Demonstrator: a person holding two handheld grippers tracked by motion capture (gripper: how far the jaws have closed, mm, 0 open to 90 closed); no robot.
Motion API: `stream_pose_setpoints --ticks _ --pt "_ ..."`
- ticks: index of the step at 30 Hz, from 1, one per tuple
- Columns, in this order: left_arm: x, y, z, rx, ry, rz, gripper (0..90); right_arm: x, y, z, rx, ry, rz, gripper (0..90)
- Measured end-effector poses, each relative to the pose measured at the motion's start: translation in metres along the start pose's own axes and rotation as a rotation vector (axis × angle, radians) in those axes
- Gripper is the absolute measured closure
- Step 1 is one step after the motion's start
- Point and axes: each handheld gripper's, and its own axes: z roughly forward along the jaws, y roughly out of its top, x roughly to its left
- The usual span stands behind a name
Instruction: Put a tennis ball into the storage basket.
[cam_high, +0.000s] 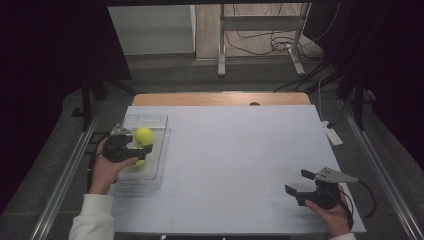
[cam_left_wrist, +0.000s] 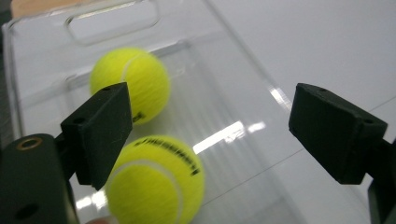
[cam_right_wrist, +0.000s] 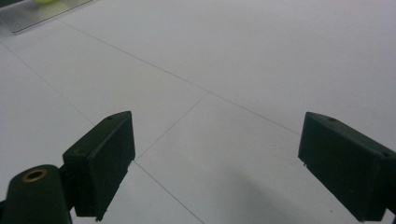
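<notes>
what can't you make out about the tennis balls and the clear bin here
- Near tennis ball: high view, mostly hidden under the left gripper.
- The same ball's lower part: left gripper view, cut off by the bottom edge and covered by one of the gripper's fingers.
- Printing on the far tennis ball: left gripper view, partly behind that finger, unreadable.
- Clear bin: right gripper view, cut off by the top edge.
</notes>
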Motion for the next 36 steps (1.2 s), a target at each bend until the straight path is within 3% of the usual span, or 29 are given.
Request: stream_pose_setpoints --ticks 10,14,20,29,36 --pt "-0.023 0.005 -0.005 -0.071 -0.087 0.033 13.5 -0.002 0.0 0.001 0.001 0.002 0.001 11.7" --pt "-0.032 0.002 -0.008 -0.102 -0.138 0.034 13.5 -0.001 0.001 0.0 0.0 -0.004 -0.004 11.7" --pt "-0.047 -0.004 -0.01 -0.119 -0.181 0.051 13.4 0.002 0.001 -0.001 0.003 -0.009 -0.01 11.7" --pt "-0.064 -0.017 -0.011 -0.133 -0.197 0.086 13.4 0.005 0.003 -0.001 0.004 -0.013 -0.019 11.7" --pt "-0.071 -0.032 -0.011 -0.14 -0.203 0.081 13.3 0.005 0.002 -0.001 0.003 -0.008 -0.014 11.7"
